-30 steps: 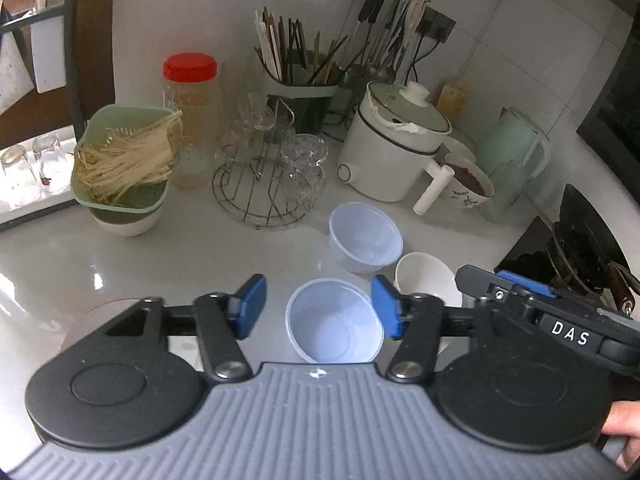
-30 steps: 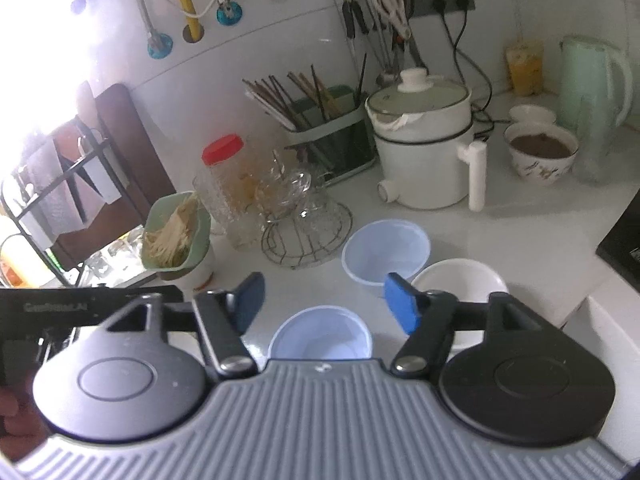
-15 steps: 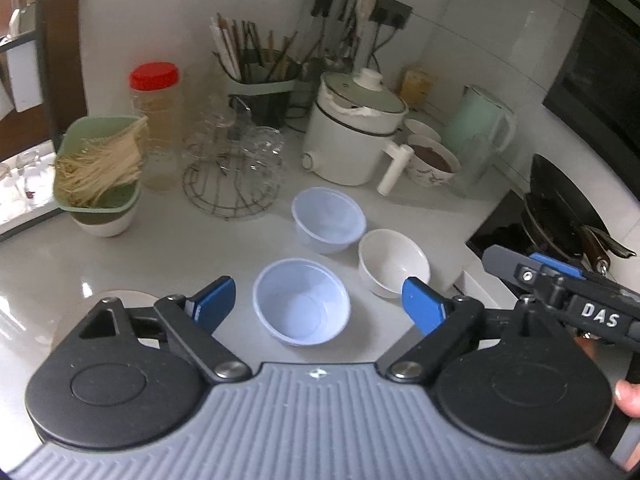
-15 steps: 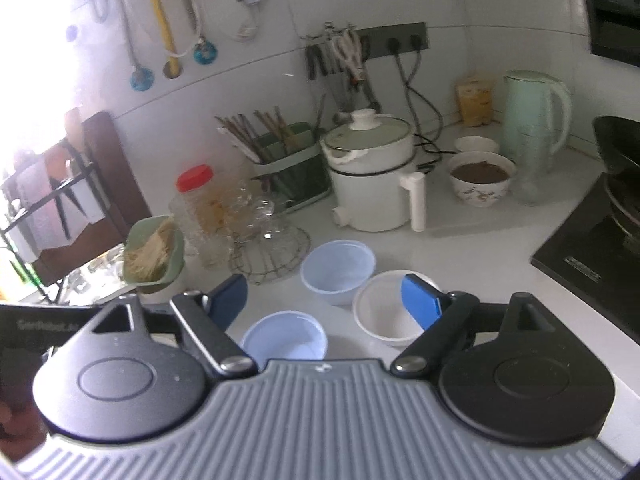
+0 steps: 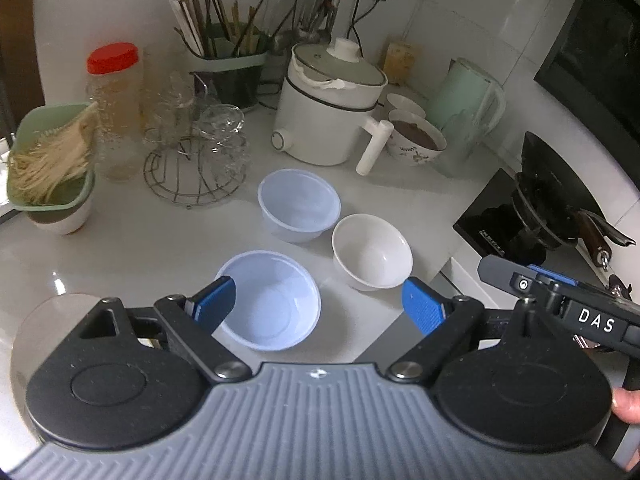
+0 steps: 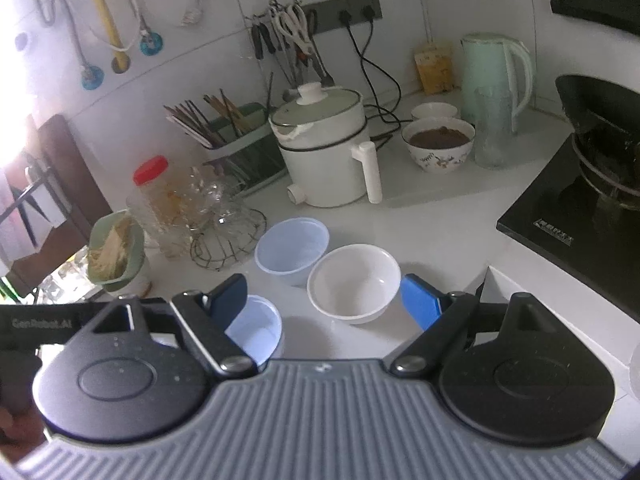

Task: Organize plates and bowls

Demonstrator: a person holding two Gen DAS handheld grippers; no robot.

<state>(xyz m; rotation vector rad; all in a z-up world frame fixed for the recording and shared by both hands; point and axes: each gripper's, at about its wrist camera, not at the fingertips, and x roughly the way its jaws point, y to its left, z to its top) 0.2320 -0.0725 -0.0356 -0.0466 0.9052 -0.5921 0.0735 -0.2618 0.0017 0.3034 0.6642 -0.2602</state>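
Three empty bowls stand on the white counter. A near pale blue plastic bowl (image 5: 272, 300) (image 6: 256, 330), a far pale blue plastic bowl (image 5: 298, 204) (image 6: 291, 250) and a white ceramic bowl (image 5: 372, 256) (image 6: 354, 282). My left gripper (image 5: 318, 306) is open and empty above the near blue bowl, its left finger over the rim. My right gripper (image 6: 324, 298) is open and empty, just in front of the white bowl. A plate edge (image 5: 52, 308) shows at the lower left.
Behind the bowls stand a wire rack of glasses (image 5: 196, 160), a red-lidded jar (image 5: 114, 108), a white electric pot (image 5: 332, 116), a bowl of brown food (image 5: 416, 140) and a green kettle (image 5: 468, 108). A green basket of noodles (image 5: 48, 160) is left. A black hob with a wok (image 6: 592, 184) is right.
Both grippers have opened wider and drawn back from the bowls. The right gripper has shifted right, from the near blue bowl toward the white bowl.
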